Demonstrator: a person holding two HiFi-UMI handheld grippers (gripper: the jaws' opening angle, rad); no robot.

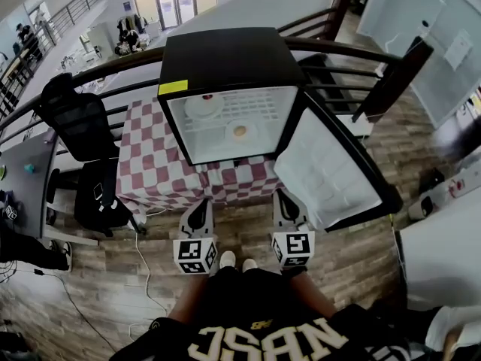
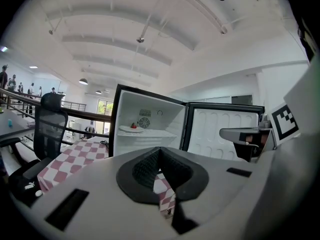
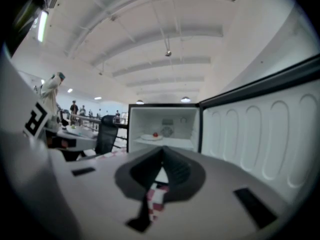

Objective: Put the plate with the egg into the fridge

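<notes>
The small black fridge (image 1: pixel 225 59) stands on a table with its door (image 1: pixel 323 168) swung open to the right. On its lower shelf sits a white plate with an egg (image 1: pixel 240 132). The upper shelf holds another plate with a small red item (image 1: pixel 204 105), also seen as the red-topped plate (image 2: pixel 131 128) and the same plate (image 3: pixel 151 136). My left gripper (image 1: pixel 198 215) and right gripper (image 1: pixel 289 205) hover side by side in front of the table, well short of the fridge. Both are shut and empty: left jaws (image 2: pixel 160 151) and right jaws (image 3: pixel 161 154) meet with nothing between. The gripper bodies hide the egg plate in both gripper views.
A red-and-white checkered cloth (image 1: pixel 150 164) covers the table. A black office chair (image 1: pixel 83 126) stands to the left, with a grey desk (image 1: pixel 22 179) beyond it. A railing (image 1: pixel 361 59) runs behind the fridge. A cable (image 1: pixel 146 277) lies on the wooden floor.
</notes>
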